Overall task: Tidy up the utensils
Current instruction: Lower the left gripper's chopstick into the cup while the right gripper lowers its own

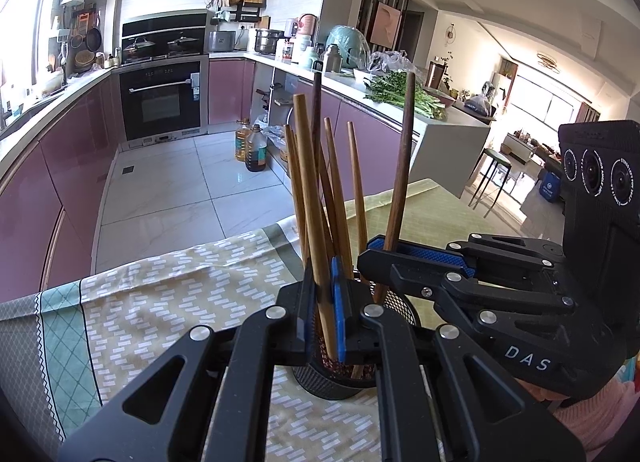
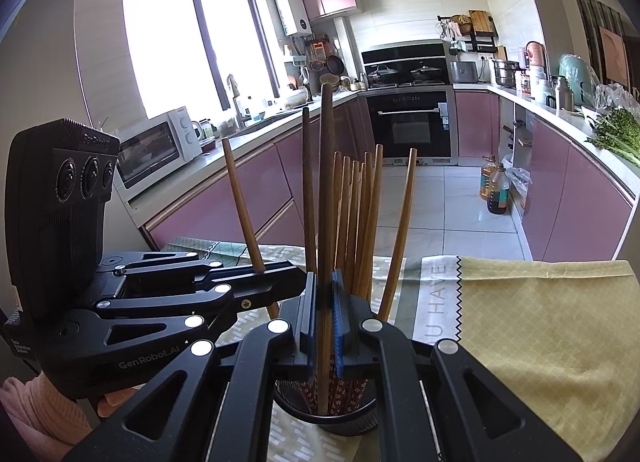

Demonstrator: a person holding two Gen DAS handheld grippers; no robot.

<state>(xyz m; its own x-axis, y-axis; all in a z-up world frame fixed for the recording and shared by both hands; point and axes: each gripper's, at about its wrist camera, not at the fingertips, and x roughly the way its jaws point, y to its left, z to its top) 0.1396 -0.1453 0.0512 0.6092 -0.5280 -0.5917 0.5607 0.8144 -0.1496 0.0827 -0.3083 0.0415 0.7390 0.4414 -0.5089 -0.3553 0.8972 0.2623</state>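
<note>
Task looked near its end: most chopsticks (image 2: 356, 214) already stood upright in the mesh holder (image 2: 326, 418) on the cloth-covered surface (image 1: 160, 302), and no loose ones showed on the cloth in either view. What remained, by my read, was letting go of the last two sticks. Left hand-held gripper (image 1: 326, 310) was clamped almost fully closed on a light stick (image 1: 310, 198), whose lower end already sat inside the holder directly below its fingers. Right hand-held gripper (image 2: 326, 310) was likewise closed tight on a dark stick (image 2: 326, 190), its tip down in the holder, just under the blue pads (image 2: 340, 326). The two hand-held grippers sat just beside each other over the holder's rim, left one coming in from the left side of the right view, right one from the right side of the left view. Rest of the bundle leaned just beyond both sets of fingers. Holder bottom was hidden, so seating depth couldn't be confirmed.
</note>
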